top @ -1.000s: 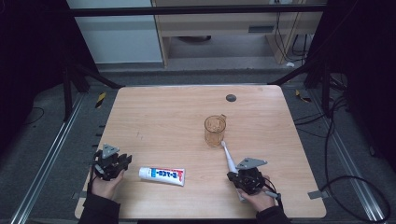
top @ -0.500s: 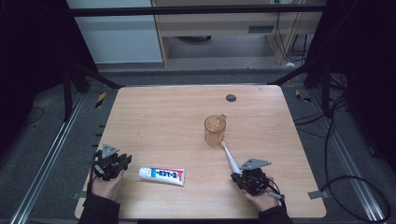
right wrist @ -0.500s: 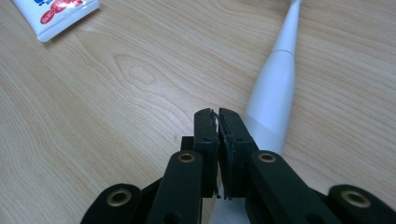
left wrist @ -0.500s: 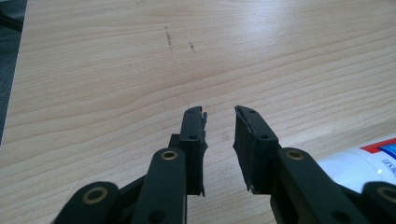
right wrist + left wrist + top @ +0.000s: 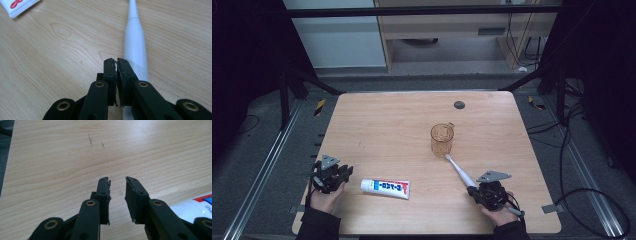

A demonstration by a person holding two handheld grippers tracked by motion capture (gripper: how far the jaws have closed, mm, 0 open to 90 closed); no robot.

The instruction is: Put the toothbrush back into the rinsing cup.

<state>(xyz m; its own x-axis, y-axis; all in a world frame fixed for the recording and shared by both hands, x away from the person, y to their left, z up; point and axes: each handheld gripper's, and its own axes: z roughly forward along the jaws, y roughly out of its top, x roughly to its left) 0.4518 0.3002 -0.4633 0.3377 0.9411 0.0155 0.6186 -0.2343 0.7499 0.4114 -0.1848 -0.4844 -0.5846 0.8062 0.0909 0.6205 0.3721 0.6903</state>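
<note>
The right gripper (image 5: pixel 486 192) has slid slightly nearer along the toothbrush (image 5: pixel 460 172), jaws pressed together, empty. The left gripper (image 5: pixel 332 175) rests, jaws slightly apart, beside the toothpaste (image 5: pixel 385 188). Nothing is grasped yet; the cup (image 5: pixel 442 140) stands beyond.

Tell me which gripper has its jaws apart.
The left gripper, beside the toothpaste tube: a clear gap between its jaws. The right gripper, by the toothbrush, is closed.

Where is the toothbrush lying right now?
In the high view the white toothbrush lies on the table's near-right part, its head beside the base of the amber cup and its handle running back to the right gripper.
</note>
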